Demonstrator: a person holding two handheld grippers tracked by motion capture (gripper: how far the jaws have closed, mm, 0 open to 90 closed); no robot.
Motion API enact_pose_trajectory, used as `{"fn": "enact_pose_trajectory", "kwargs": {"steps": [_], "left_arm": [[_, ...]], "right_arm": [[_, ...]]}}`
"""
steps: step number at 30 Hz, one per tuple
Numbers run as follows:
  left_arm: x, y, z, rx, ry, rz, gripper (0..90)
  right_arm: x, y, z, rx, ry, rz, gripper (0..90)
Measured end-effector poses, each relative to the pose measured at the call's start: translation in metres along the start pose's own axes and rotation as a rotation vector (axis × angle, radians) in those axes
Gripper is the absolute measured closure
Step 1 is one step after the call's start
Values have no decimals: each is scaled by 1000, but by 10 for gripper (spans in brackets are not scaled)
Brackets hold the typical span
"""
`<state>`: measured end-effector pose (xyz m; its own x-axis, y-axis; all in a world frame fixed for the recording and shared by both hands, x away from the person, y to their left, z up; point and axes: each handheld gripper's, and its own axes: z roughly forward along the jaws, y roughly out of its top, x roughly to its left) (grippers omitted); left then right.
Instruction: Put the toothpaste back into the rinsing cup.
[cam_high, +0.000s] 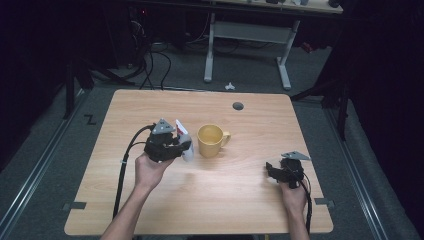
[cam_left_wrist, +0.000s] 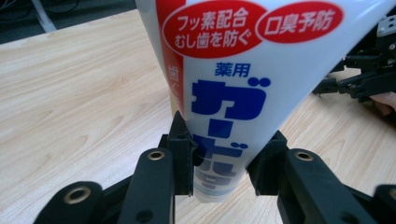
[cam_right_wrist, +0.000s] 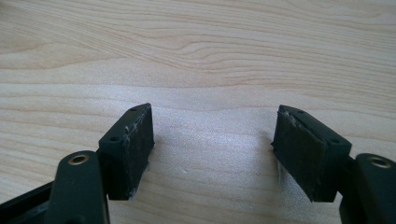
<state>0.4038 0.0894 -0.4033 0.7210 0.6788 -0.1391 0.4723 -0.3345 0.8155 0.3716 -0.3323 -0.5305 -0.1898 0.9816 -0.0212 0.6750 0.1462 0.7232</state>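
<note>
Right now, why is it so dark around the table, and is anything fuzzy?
High view: light falls on the table, the room around stays dark. Left gripper view: the toothpaste tube is sharp up top, its bottom lettering blurs. Right gripper view: wood grain sharp, soft glare between the jaws.

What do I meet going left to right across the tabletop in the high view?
Left gripper clamped on the white toothpaste tube → yellow mug → right gripper, jaws open with nothing between them, near the right edge of the wooden table.
</note>
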Motion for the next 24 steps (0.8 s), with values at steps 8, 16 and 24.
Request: {"fn": "enact_pose_trajectory", "kwargs": {"steps": [8,16,24], "left_arm": [[1,15,0,-12,-12,-2,669],[1,30,4,-27,-25,-2,670],[2,38,12,-36,-32,-7,669]], "right_arm": [[0,0,0,1,2,-1,290],[0,0,0,1,2,-2,291],[0,0,0,0,3,-3,290]]}}
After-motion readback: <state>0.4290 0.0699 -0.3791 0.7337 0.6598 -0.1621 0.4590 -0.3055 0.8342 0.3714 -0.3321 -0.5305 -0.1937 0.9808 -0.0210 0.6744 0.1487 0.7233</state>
